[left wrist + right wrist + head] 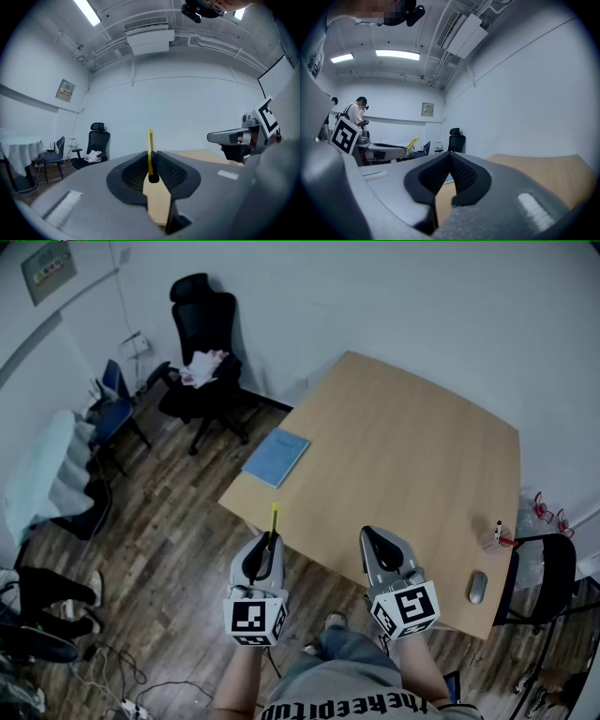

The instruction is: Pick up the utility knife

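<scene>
Pale wood tabletop [403, 446] fills the upper right of the head view above a plank floor [169, 549], and the knife [275, 518] is in the air just off the near edge, at 7 o'clock from the picture's middle, with a notebook [276, 457] at its 12 o'clock. The left hand-held gripper [266, 547] pinches the knife at its black rear end only, so the yellow body sticks far forward, while the right hand-held gripper [377, 542], at its 3 o'clock, is pressed together on nothing. I think such a short hold may let the knife swing or slip and drop to the floor if the hand tilts or jerks.
</scene>
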Demonstrator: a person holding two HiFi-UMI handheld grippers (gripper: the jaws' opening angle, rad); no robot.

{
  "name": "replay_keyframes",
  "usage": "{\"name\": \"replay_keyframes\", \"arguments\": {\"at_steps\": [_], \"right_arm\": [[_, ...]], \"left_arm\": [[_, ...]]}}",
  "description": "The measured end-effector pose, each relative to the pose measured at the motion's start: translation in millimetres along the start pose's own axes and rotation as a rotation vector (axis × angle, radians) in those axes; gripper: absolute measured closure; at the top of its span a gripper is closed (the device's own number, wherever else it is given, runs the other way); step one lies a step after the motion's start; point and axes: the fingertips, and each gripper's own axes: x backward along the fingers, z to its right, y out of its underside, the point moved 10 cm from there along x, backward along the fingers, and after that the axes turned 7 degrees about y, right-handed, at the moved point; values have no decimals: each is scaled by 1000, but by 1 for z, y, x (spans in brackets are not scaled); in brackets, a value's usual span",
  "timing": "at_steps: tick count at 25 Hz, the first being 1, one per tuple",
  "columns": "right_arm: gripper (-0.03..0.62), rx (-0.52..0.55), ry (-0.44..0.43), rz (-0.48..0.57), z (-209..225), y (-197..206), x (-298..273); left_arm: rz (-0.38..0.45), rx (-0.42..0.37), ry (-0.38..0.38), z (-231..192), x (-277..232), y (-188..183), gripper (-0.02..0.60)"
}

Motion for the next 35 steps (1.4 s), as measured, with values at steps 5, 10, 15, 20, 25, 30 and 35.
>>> {"name": "replay_keyframes", "arguments": {"at_steps": [5, 10, 15, 20, 25, 30, 35], "right_arm": [[592, 4, 5, 5, -6, -3, 5], [592, -4, 5, 3, -10, -2, 11], [592, -1, 3, 14, -15, -3, 17], [595, 10, 0, 18, -21, -4, 22], [595, 13, 1, 18, -26, -5, 26], [595, 21, -2, 18, -31, -5, 29], [595, 17, -2, 19, -32, -2, 32]], "left_arm": [[26, 4, -15, -2, 14, -3, 499], [37, -4, -27, 0, 23, -4, 499], [51, -13, -25, 2, 31, -5, 499], [60, -11, -21, 4, 37, -5, 499], [69, -13, -19, 5, 43, -7, 499], [77, -8, -16, 4, 48, -6, 499], [80, -7, -12, 6, 50, -4, 499]]}}
